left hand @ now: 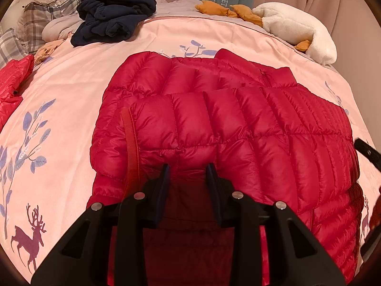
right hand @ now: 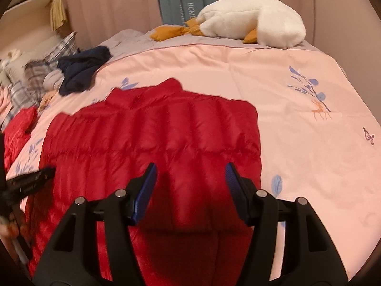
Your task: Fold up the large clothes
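Observation:
A red quilted down jacket (left hand: 226, 124) lies on the pink bedspread (left hand: 71, 100), with one sleeve folded across its body. My left gripper (left hand: 188, 169) hovers over the jacket's near edge, its jaws partly open with puffy fabric between the fingers; I cannot tell whether they pinch it. In the right wrist view the jacket (right hand: 154, 133) lies spread out and my right gripper (right hand: 190, 169) is open and empty above its near hem. The left gripper's black body (right hand: 31, 178) shows at the left edge.
A dark navy garment (left hand: 114, 19) and plaid pillows (left hand: 40, 21) lie at the far left. A white plush goose (right hand: 252, 21) lies at the far edge by the curtain. Another red garment (left hand: 12, 88) sits at the left. Bare bedspread (right hand: 309, 143) lies to the right.

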A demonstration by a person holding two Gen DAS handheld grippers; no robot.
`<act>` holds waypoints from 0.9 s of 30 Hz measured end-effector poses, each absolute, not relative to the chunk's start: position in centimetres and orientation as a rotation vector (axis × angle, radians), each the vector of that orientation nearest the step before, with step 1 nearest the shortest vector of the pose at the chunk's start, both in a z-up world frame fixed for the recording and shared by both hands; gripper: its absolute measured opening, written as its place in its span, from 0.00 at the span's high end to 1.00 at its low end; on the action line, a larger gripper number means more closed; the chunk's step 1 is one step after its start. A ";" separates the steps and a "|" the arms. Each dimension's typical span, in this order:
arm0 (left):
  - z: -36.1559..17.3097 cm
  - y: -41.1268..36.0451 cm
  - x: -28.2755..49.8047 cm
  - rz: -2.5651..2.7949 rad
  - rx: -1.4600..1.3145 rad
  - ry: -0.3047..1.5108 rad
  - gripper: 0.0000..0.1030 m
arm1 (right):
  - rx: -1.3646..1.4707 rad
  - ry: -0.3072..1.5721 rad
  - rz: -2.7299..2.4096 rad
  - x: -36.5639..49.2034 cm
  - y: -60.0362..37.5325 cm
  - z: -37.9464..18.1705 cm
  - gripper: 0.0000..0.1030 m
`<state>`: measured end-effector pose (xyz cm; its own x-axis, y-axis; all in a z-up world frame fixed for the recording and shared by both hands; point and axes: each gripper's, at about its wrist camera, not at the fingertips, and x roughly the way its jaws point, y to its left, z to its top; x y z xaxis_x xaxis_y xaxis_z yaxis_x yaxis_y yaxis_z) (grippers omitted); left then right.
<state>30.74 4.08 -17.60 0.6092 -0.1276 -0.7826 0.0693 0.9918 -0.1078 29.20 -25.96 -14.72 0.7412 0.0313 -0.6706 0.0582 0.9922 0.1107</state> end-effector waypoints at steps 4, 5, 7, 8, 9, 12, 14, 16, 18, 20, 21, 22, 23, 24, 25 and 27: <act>-17.6 4.0 30.7 -0.110 -0.071 0.911 0.67 | 0.090 0.810 -0.032 29.3 -25.5 -16.7 0.41; -17.6 4.0 30.6 -0.110 -0.071 0.912 0.67 | 0.093 0.837 -0.037 29.6 -25.6 -17.4 0.41; -17.6 4.1 30.6 -0.112 -0.071 0.911 0.67 | 0.118 0.850 -0.036 29.8 -25.8 -18.4 0.41; -17.7 4.1 30.6 -0.112 -0.071 0.912 0.67 | 0.125 0.850 -0.036 29.8 -25.9 -18.6 0.41; -17.7 4.1 30.6 -0.111 -0.071 0.913 0.67 | 0.128 0.850 -0.036 29.9 -25.9 -18.7 0.41; -17.7 4.0 30.6 -0.107 -0.068 0.913 0.67 | 0.124 0.851 -0.039 29.9 -25.9 -18.8 0.41; -17.8 4.0 30.5 -0.106 -0.070 0.912 0.67 | 0.128 0.855 -0.040 29.9 -25.9 -18.7 0.41; -17.8 4.1 30.5 -0.106 -0.071 0.912 0.67 | 0.134 0.854 -0.046 29.7 -25.9 -18.4 0.41; -17.8 4.1 30.4 -0.107 -0.072 0.913 0.67 | 0.135 0.843 -0.060 29.4 -25.8 -17.8 0.41; -17.8 4.1 30.4 -0.105 -0.071 0.913 0.67 | 0.133 0.826 -0.061 28.8 -25.4 -17.3 0.41; -17.8 4.1 30.4 -0.104 -0.069 0.914 0.66 | 0.132 0.815 -0.057 28.5 -25.2 -17.0 0.41; -17.8 4.1 30.4 -0.103 -0.069 0.915 0.66 | 0.129 0.803 -0.048 28.2 -24.9 -16.7 0.41; -17.7 4.1 30.3 -0.102 -0.069 0.915 0.66 | 0.125 0.798 -0.040 28.1 -24.6 -16.5 0.41; -17.7 4.1 30.3 -0.101 -0.070 0.916 0.66 | 0.117 0.795 -0.034 28.0 -24.4 -16.3 0.41; -17.7 4.1 30.2 -0.100 -0.072 0.916 0.66 | 0.102 0.795 -0.032 28.1 -24.0 -16.3 0.41; -17.7 4.1 30.1 -0.099 -0.074 0.918 0.66 | 0.090 0.815 -0.030 28.4 -23.8 -16.7 0.39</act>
<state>30.11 4.11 -17.73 0.6032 -0.1170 -0.7889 0.0537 0.9929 -0.1062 28.44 -23.76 -16.72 0.6856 0.0076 -0.7280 0.0619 0.9957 0.0686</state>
